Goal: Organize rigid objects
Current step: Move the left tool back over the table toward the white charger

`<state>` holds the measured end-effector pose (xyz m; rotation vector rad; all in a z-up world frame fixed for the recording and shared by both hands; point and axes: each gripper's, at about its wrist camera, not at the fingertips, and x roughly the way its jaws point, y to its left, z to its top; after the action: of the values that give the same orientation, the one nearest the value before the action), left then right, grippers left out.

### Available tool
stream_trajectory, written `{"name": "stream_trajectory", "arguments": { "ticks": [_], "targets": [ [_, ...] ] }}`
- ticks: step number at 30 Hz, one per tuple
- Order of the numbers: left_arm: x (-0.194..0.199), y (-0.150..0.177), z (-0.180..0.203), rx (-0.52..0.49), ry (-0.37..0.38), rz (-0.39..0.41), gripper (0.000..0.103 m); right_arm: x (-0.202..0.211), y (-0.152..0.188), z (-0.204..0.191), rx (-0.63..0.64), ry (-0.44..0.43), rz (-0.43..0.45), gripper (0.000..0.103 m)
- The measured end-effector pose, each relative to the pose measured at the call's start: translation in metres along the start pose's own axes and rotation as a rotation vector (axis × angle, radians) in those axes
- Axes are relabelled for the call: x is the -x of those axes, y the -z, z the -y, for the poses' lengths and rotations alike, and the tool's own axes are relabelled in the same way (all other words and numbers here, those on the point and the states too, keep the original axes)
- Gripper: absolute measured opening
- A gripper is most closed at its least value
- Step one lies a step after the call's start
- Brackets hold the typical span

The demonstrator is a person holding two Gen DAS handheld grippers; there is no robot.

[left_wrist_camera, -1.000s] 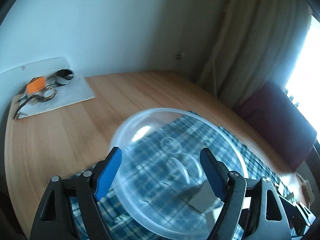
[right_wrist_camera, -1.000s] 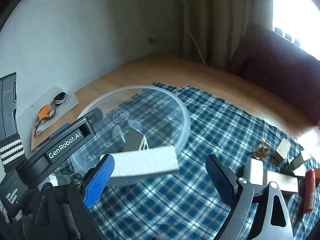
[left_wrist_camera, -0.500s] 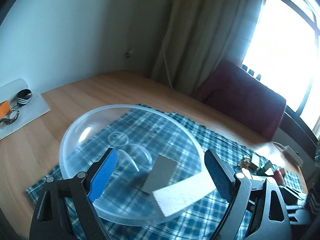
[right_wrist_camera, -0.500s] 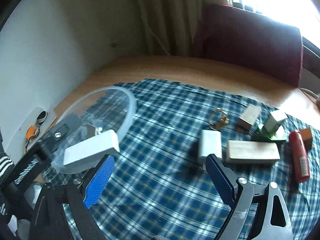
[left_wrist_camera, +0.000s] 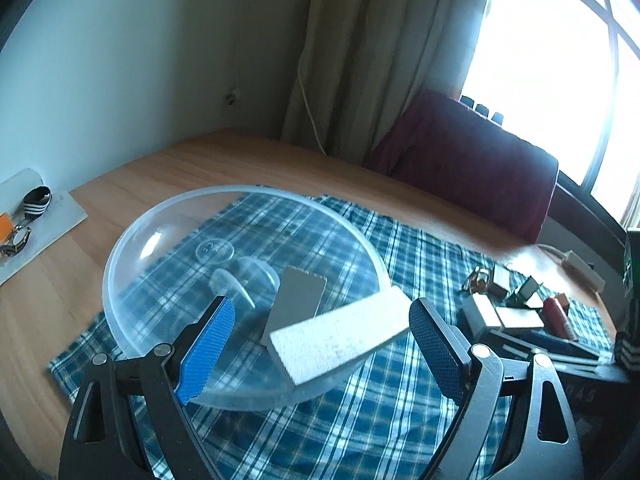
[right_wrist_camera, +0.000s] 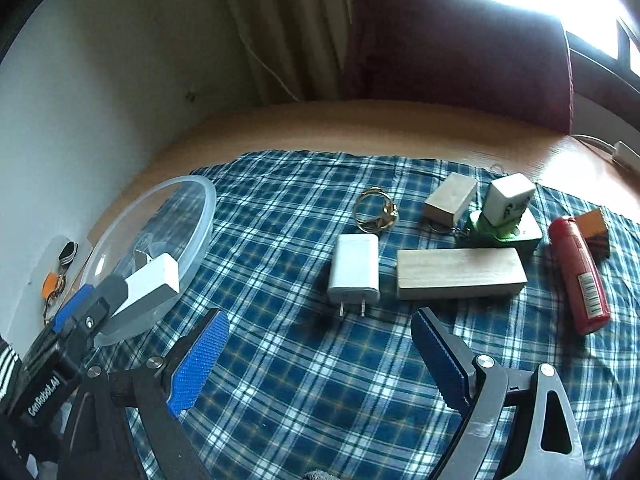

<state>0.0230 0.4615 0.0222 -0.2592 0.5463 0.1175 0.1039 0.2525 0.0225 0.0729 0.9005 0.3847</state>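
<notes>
Both jaws stand wide apart and grip nothing: the left gripper (left_wrist_camera: 320,344) hovers at the near rim of the clear plastic bowl (left_wrist_camera: 132,248), and the right gripper (right_wrist_camera: 320,360) hangs over the blue plaid cloth (right_wrist_camera: 304,400). The bowl holds a white foam block (left_wrist_camera: 340,336) leaning on its rim and a grey block (left_wrist_camera: 298,300) behind it. Since a second ago the right gripper has swung away from the bowl toward the loose pieces. Only its view shows them clearly: a long wooden block (right_wrist_camera: 460,274), a white charger (right_wrist_camera: 355,268), a red tube (right_wrist_camera: 578,274), a small wooden block (right_wrist_camera: 450,199) and a gold ring (right_wrist_camera: 376,212).
</notes>
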Motion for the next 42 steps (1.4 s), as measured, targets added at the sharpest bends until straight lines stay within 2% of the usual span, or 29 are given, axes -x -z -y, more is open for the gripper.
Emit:
{"name": "stream_trajectory", "arguments": {
  "ticks": [7,11,15,21,30,37,42],
  "targets": [
    [-0.004,0.006,0.002,-0.031,-0.032,-0.029,0.090,0.004,-0.002,0.004,-0.027,-0.004,0.000,0.095],
    [-0.019,0.004,-0.010,0.026,-0.087,-0.102,0.090,0.011,-0.001,0.007,-0.032,-0.008,0.016,0.095],
    [-0.027,0.000,-0.018,0.042,-0.150,-0.122,0.091,0.017,0.001,0.012,-0.041,-0.004,0.024,0.095],
    [-0.040,-0.008,-0.029,0.048,-0.176,-0.186,0.091,0.023,0.001,0.020,-0.062,0.003,0.031,0.095],
    [-0.041,-0.017,-0.050,0.076,-0.280,-0.173,0.090,0.031,0.005,0.042,-0.100,0.032,0.040,0.096],
    [-0.040,-0.014,-0.038,0.060,-0.281,-0.181,0.091,0.039,0.006,0.069,-0.149,0.067,0.052,0.096],
    [-0.034,-0.016,-0.026,0.041,-0.278,-0.154,0.091,0.047,0.006,0.086,-0.182,0.094,0.064,0.096]
  ]
}}
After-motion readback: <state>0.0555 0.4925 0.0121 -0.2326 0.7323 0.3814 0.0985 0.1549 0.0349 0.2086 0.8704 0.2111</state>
